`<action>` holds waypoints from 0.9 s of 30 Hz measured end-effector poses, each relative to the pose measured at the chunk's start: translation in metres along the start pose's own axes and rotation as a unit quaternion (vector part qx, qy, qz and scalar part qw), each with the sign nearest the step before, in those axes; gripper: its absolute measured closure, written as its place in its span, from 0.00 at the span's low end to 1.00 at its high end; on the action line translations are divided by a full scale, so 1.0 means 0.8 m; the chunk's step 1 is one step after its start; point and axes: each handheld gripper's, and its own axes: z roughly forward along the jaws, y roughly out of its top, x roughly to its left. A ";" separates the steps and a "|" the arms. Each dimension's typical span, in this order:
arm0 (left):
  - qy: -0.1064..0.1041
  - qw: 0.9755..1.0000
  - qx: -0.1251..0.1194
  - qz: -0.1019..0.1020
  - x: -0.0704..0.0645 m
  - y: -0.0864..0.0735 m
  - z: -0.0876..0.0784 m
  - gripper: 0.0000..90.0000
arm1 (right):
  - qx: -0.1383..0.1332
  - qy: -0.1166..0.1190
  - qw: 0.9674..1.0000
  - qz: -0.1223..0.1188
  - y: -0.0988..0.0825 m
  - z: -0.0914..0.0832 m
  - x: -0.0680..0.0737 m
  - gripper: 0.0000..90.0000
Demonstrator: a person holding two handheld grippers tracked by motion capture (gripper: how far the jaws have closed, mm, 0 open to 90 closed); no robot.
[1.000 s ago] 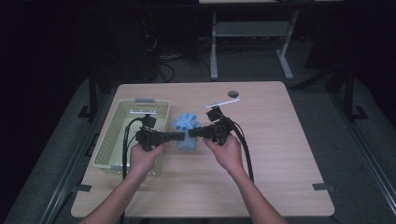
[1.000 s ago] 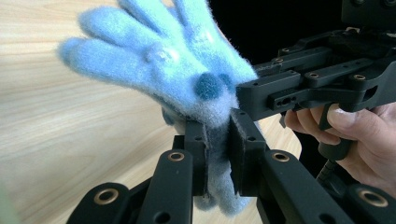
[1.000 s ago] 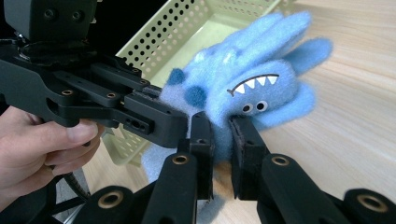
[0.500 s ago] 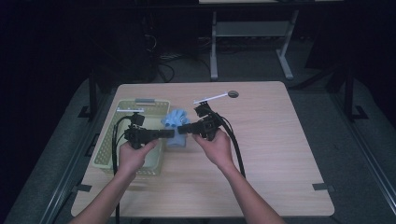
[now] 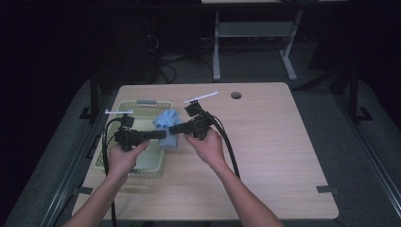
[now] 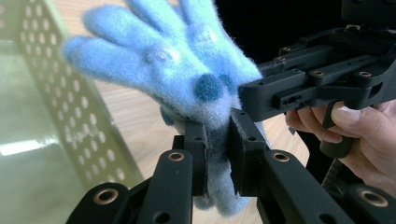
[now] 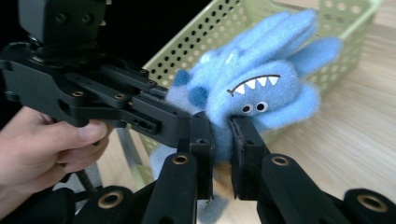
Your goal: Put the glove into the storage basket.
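A fuzzy blue plush monster toy (image 5: 167, 124) with white teeth and small eyes (image 7: 254, 91) hangs just above the table, right beside the basket's right wall. My left gripper (image 5: 160, 135) comes in from the left and is shut on the toy's lower part (image 6: 217, 140). From the right, my right gripper (image 5: 174, 128) is also shut on the toy, pinching it under its face (image 7: 222, 135). The two grippers meet almost tip to tip at the plush.
A pale green perforated basket (image 5: 108, 161) stands on the left part of the wooden table (image 5: 265, 156), under my left hand. A round cable hole (image 5: 236, 95) is near the table's far edge. Cables trail from both grippers toward the front edge.
Both grippers and the blue toy have shifted left toward the basket. The toy stays held by both.
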 end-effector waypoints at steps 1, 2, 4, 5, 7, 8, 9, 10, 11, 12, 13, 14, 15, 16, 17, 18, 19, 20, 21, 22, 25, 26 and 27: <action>0.000 1.000 0.000 0.000 0.000 0.000 0.000 0.87 | 0.000 0.000 1.000 0.000 0.000 0.000 0.000 0.90; 0.000 1.000 -0.004 -0.001 0.003 -0.002 -0.006 0.87 | 0.000 0.004 1.000 -0.002 0.002 0.004 0.003 0.90; 0.001 1.000 -0.006 -0.003 0.004 -0.003 -0.008 0.87 | 0.004 0.004 1.000 -0.007 0.004 0.009 0.006 0.90; 0.002 1.000 -0.007 -0.006 0.006 -0.005 -0.012 0.87 | 0.005 0.005 1.000 -0.006 0.005 0.011 0.008 0.90; 0.003 1.000 -0.008 -0.006 0.008 -0.006 -0.015 0.87 | 0.007 0.008 1.000 -0.008 0.006 0.016 0.010 0.90; 0.004 1.000 -0.010 -0.005 0.010 -0.007 -0.020 0.87 | 0.006 0.009 1.000 -0.008 0.007 0.018 0.011 0.90; 0.004 1.000 -0.010 -0.005 0.010 -0.007 -0.020 0.87 | 0.007 0.010 1.000 -0.009 0.008 0.020 0.012 0.90; 0.005 1.000 -0.012 -0.007 0.012 -0.007 -0.024 0.87 | 0.007 0.010 1.000 -0.010 0.009 0.022 0.014 0.90; 0.006 1.000 -0.014 -0.007 0.012 -0.007 -0.027 0.87 | 0.004 0.012 1.000 -0.012 0.009 0.024 0.015 0.90; 0.007 1.000 -0.015 -0.007 0.014 -0.008 -0.029 0.87 | 0.004 0.014 1.000 -0.010 0.010 0.026 0.016 0.90; 0.007 1.000 -0.015 -0.007 0.014 -0.008 -0.029 0.87 | 0.004 0.014 1.000 -0.010 0.010 0.026 0.016 0.90; 0.008 1.000 -0.014 -0.011 0.014 -0.008 -0.032 0.87 | 0.003 0.016 1.000 -0.012 0.011 0.028 0.016 0.90; 0.010 1.000 -0.014 -0.008 0.015 -0.009 -0.033 0.87 | 0.004 0.018 1.000 -0.010 0.011 0.030 0.017 0.90; 0.012 1.000 -0.015 -0.011 0.020 -0.009 -0.038 0.87 | 0.004 0.021 1.000 -0.009 0.012 0.034 0.018 0.90; 0.012 1.000 -0.015 -0.011 0.020 -0.009 -0.038 0.87 | 0.004 0.021 1.000 -0.009 0.012 0.034 0.018 0.90; 0.013 1.000 -0.016 -0.012 0.020 -0.009 -0.039 0.87 | 0.003 0.024 1.000 -0.008 0.012 0.039 0.018 0.90; 0.015 1.000 -0.017 -0.014 0.021 -0.009 -0.040 0.87 | 0.003 0.024 1.000 -0.008 0.013 0.040 0.018 0.90; 0.015 1.000 -0.017 -0.014 0.022 -0.009 -0.041 0.87 | 0.003 0.024 1.000 -0.007 0.013 0.042 0.019 0.90; 0.015 1.000 -0.016 -0.013 0.023 -0.009 -0.041 0.87 | 0.003 0.024 1.000 -0.008 0.014 0.043 0.019 0.90; 0.017 1.000 -0.016 -0.018 0.024 -0.009 -0.044 0.87 | 0.003 0.024 1.000 -0.008 0.015 0.044 0.020 0.90; 0.019 1.000 -0.017 -0.016 0.027 -0.008 -0.048 0.87 | 0.004 0.026 1.000 -0.007 0.017 0.050 0.022 0.90; 0.020 1.000 -0.017 -0.013 0.029 -0.008 -0.050 0.87 | 0.003 0.027 1.000 -0.005 0.018 0.051 0.023 0.90; 0.022 1.000 -0.015 -0.016 0.030 -0.007 -0.052 0.87 | 0.004 0.027 1.000 -0.007 0.019 0.053 0.024 0.90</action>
